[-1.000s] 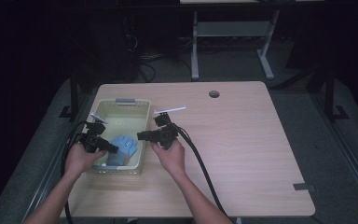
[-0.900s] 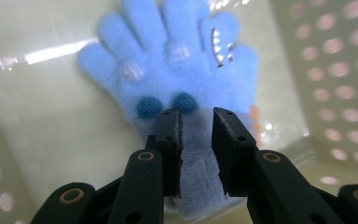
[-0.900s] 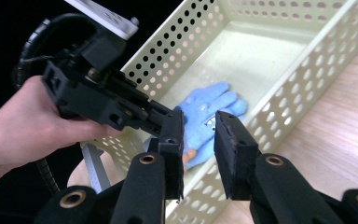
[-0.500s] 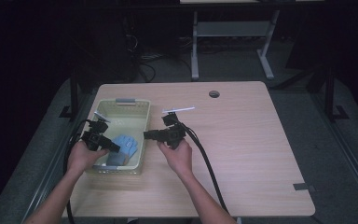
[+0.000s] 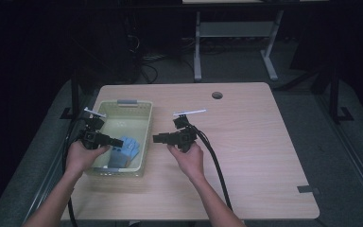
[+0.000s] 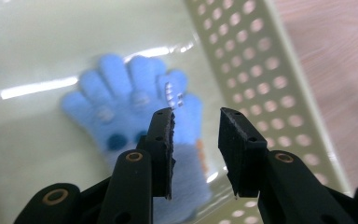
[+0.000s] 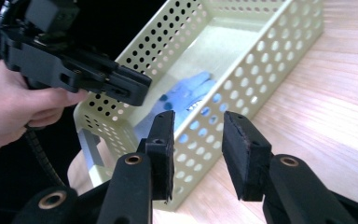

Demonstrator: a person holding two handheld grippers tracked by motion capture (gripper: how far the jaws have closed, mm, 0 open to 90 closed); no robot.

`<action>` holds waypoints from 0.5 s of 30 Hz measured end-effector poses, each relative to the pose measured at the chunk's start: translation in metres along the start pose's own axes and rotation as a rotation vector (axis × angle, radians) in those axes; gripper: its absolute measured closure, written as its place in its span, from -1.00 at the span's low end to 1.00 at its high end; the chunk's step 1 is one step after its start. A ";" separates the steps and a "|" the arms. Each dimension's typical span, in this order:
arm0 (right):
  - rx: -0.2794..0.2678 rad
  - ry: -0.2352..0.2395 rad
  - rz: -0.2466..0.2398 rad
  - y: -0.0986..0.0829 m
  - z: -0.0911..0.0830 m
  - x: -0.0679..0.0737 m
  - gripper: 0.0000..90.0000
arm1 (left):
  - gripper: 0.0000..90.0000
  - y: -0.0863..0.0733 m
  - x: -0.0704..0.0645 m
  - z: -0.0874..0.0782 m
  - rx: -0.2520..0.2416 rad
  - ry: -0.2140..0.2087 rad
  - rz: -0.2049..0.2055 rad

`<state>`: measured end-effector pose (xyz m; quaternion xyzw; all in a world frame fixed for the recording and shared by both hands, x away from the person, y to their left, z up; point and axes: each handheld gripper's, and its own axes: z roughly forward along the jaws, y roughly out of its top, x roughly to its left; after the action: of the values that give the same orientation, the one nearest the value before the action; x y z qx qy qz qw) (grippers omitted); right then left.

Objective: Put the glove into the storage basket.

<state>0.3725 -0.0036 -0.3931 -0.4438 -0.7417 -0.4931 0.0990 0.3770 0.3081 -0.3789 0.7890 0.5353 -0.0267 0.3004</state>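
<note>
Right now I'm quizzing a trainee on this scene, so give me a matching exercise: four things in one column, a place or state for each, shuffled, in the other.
Things:
1. glove
2. basket
3. left gripper
4. right gripper

Places or states:
A. open, over the bare table beside the basket
B. lying flat on the basket floor
C. open, above the glove
D. standing on the table's left part

Pairs: 1-B, 2-D, 3-C, 4-A

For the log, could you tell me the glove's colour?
Light blue glove, greyer at the cuff; clearest in the left gripper view.
</note>
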 end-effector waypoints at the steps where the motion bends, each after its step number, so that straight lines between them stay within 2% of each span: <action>1: 0.001 -0.001 0.010 0.000 -0.002 -0.001 0.41 | 0.45 0.000 -0.002 0.000 -0.004 -0.003 0.002; 2: 0.004 -0.003 0.001 -0.001 -0.003 -0.003 0.40 | 0.44 0.001 -0.003 0.000 -0.010 -0.011 0.001; 5: 0.002 -0.004 0.019 -0.002 -0.008 -0.006 0.36 | 0.43 0.002 -0.009 0.000 -0.023 -0.026 0.015; 9: 0.005 -0.011 0.007 -0.003 -0.014 -0.010 0.32 | 0.40 0.004 -0.017 0.003 -0.026 -0.049 0.028; 15: -0.005 -0.008 0.040 -0.010 -0.025 -0.020 0.29 | 0.39 0.007 -0.030 0.006 -0.042 -0.074 0.053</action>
<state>0.3697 -0.0361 -0.3989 -0.4606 -0.7319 -0.4911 0.1048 0.3715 0.2785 -0.3695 0.7949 0.5032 -0.0368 0.3370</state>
